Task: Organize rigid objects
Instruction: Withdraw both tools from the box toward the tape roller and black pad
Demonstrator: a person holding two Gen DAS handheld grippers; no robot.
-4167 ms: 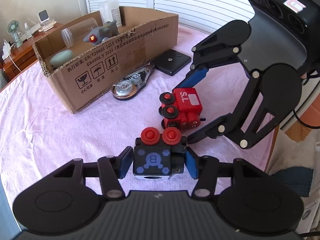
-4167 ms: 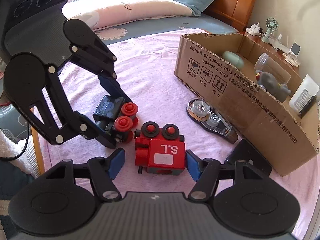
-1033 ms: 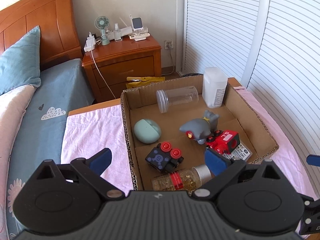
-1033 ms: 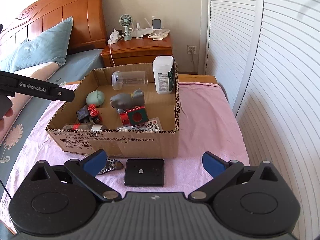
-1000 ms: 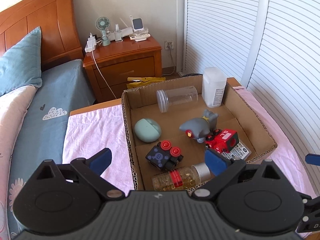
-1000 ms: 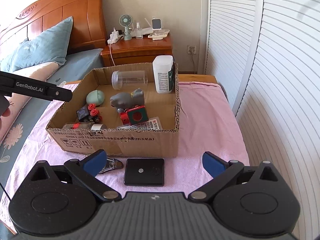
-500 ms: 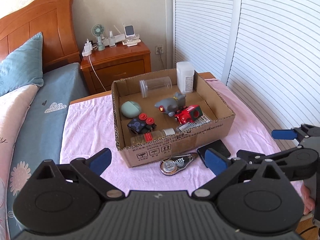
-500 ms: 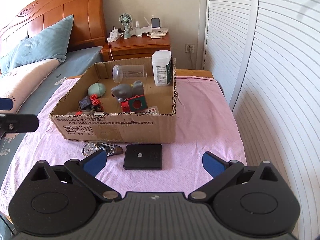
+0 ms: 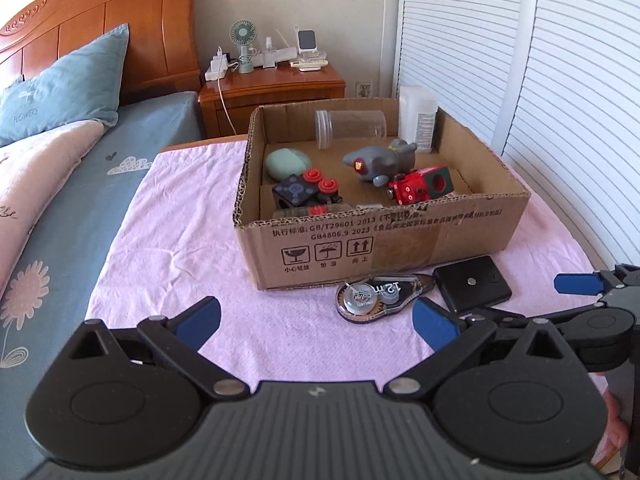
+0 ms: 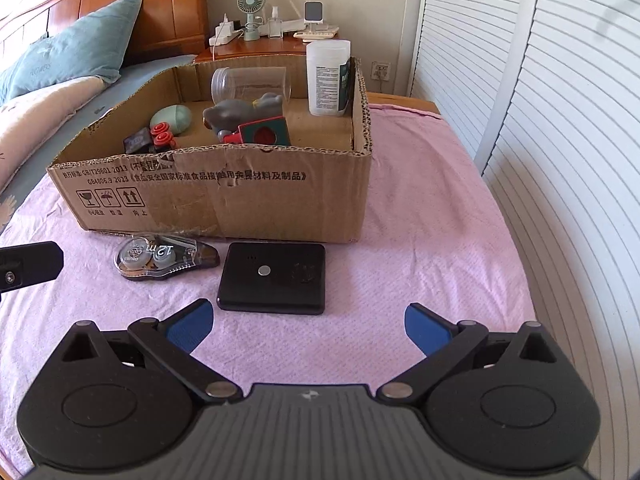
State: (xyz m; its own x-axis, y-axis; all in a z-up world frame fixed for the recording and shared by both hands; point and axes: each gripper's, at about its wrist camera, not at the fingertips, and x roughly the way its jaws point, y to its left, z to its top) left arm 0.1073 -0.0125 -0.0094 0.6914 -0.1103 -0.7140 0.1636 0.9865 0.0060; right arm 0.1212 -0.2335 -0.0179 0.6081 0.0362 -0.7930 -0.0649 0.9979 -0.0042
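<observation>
Left wrist view: the left gripper (image 9: pixel 316 318) fills the bottom of the frame, its jaws spread wide and holding nothing, above the pink cloth (image 9: pixel 180 240) covering the bench. In the centre stands the cardboard box (image 9: pixel 384 236). Inside it lie a black toy block with red wheels (image 9: pixel 306 192), a red toy car (image 9: pixel 422 184), a grey toy animal (image 9: pixel 380 160), a pale green oval case (image 9: pixel 288 163), a clear jar (image 9: pixel 350 128) on its side and a white bottle (image 9: pixel 418 120) upright in the far right corner. Just below the box's front wall, on the cloth, sit a correction tape dispenser (image 9: pixel 380 294) and, to its right, a flat black device (image 9: pixel 472 288). The right gripper (image 9: pixel 500 300) enters at the right edge, jaws apart and empty.

Right wrist view: the right gripper (image 10: pixel 306 326) occupies the lower frame, jaws spread and empty. The flat black device (image 10: pixel 272 278) lies just above them in the centre, the correction tape dispenser (image 10: pixel 166 258) just to its left. The cardboard box (image 10: pixel 224 196) sits behind both, in the upper middle. At the left edge, part of the left gripper (image 10: pixel 28 266) shows.
</observation>
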